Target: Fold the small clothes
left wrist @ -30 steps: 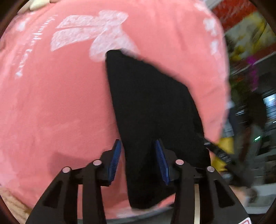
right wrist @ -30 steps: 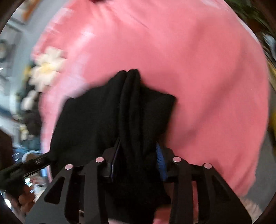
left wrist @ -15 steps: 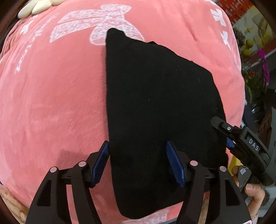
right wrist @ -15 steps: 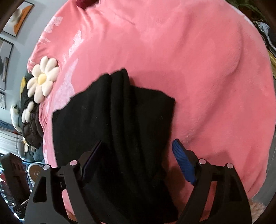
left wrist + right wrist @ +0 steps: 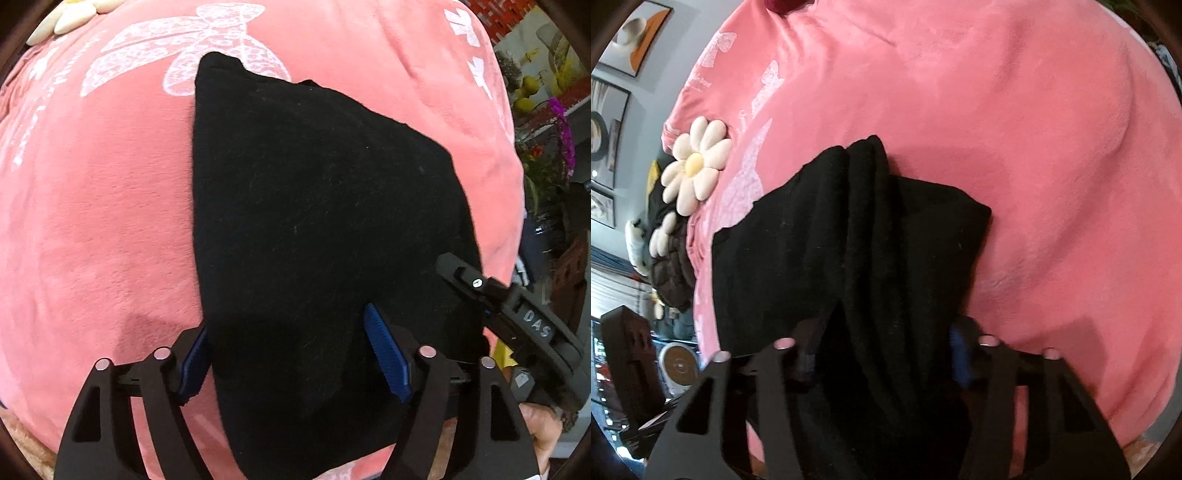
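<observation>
A black garment [image 5: 317, 221] lies folded on a pink plush blanket [image 5: 92, 221]. My left gripper [image 5: 295, 354] is open, its blue pads either side of the garment's near edge. The right gripper's body shows in the left wrist view [image 5: 517, 314] at the garment's right edge. In the right wrist view the garment [image 5: 827, 251] shows stacked folds running away from me. My right gripper [image 5: 882, 358] is open with the bunched fold between its fingers; the fabric hides the left pad and part of the right one.
A cream daisy cushion [image 5: 696, 166] and dark cushions [image 5: 670, 266] lie at the blanket's far left edge. Butterfly prints [image 5: 192, 59] mark the blanket. Flowers and fruit [image 5: 546, 122] stand beyond the blanket's right edge. Framed pictures [image 5: 613, 110] hang on the wall.
Both grippers have opened wider and let go of the garment, which has spread out flat on the blanket. The right gripper has narrowed a little since half a second ago.
</observation>
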